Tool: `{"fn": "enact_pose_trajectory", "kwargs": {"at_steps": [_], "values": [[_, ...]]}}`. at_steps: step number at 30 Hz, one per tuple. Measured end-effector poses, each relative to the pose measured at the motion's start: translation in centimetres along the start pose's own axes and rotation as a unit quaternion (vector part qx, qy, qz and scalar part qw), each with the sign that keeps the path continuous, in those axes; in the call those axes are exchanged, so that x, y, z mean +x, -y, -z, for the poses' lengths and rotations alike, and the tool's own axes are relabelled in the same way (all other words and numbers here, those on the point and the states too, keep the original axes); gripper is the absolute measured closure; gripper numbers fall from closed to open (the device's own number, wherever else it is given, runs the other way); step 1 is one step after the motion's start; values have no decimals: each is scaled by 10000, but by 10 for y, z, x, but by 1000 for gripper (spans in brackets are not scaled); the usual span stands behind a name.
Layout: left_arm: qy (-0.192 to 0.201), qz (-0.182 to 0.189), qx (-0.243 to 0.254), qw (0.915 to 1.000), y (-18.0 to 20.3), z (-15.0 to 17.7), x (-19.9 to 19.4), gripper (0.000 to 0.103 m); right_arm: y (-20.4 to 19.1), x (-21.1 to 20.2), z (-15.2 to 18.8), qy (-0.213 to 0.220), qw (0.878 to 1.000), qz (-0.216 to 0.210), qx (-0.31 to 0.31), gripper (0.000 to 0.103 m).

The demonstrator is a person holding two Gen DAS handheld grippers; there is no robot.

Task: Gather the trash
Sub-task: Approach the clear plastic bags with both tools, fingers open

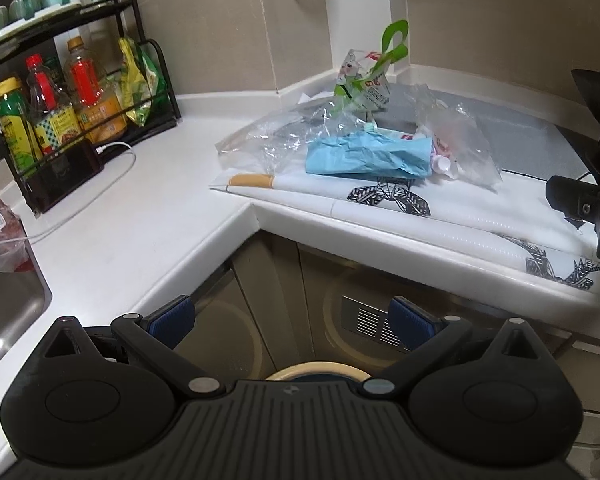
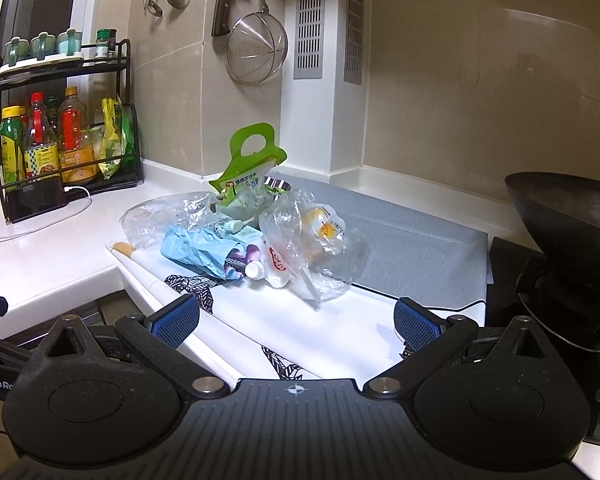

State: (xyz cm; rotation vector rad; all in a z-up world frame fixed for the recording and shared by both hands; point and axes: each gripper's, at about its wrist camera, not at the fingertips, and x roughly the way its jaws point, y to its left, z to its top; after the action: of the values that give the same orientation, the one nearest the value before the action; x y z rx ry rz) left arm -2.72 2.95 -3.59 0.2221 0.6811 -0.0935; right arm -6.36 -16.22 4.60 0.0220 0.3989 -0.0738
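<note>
Trash pile sits on the white bench [image 2: 52, 256], at the inner corner where the two runs meet, partly on a white mat with black geometric print [image 2: 260, 320] and partly on a grey liner [image 2: 412, 240] behind it.

Pile contents, right wrist view: crumpled blue paper [image 2: 196, 250] at the front left; clear plastic bag [image 2: 156, 220] spread behind and to the left of it; green-and-white pouch with loop handle [image 2: 248, 172] standing upright at the back; a second clear bag [image 2: 320, 256] on the right with a yellow-printed wrapper [image 2: 326, 230] inside it; a small white pouch with red print [image 2: 276, 266] and a white cap [image 2: 254, 270] at the front, touching the blue paper. All pieces overlap or touch.

Left claw [image 1: 292, 320]: jaws wide apart, blue pads [image 1: 170, 318] showing, nothing between them. It hangs off the bench edge, over the cabinet fronts [image 1: 284, 304], well short of the pile. Same pile seen from here: blue paper [image 1: 364, 156], pouch [image 1: 364, 88].

Right claw [image 2: 296, 322]: jaws wide apart, empty, low over the printed mat, pile just ahead of it and centred between the fingers.

Surroundings: black wire rack [image 2: 60, 136] with sauce bottles [image 2: 72, 140] at far left of the bench, a dark phone [image 2: 36, 200] leaning at its foot with a white cable [image 2: 60, 216] trailing. Strainer [image 2: 256, 48] hangs on the tiled wall. Black wok [image 2: 572, 216] at right. Sink edge [image 1: 16, 304] at lower left in the left wrist view.
</note>
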Motion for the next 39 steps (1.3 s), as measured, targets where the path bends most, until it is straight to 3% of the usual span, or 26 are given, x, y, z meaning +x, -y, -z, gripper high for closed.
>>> {"fn": "enact_pose_trajectory", "kwargs": {"at_steps": [15,22,27,34,39], "values": [[-303,-45,122,9995,-8,-8,17,0,18,27,8,-97,9986,-273,442,0],[3,-449,565,9974,-14,-28,25,0,35,44,9,-181,9974,-230,662,0],[228,-538,669,9960,-28,-46,42,0,44,56,4,-241,9958,-155,864,0],[199,-377,1117,9928,-39,-69,76,0,46,71,-6,-283,9965,32,789,0],[287,74,799,9964,-50,-87,90,0,49,90,-16,-372,9957,62,852,0]]}}
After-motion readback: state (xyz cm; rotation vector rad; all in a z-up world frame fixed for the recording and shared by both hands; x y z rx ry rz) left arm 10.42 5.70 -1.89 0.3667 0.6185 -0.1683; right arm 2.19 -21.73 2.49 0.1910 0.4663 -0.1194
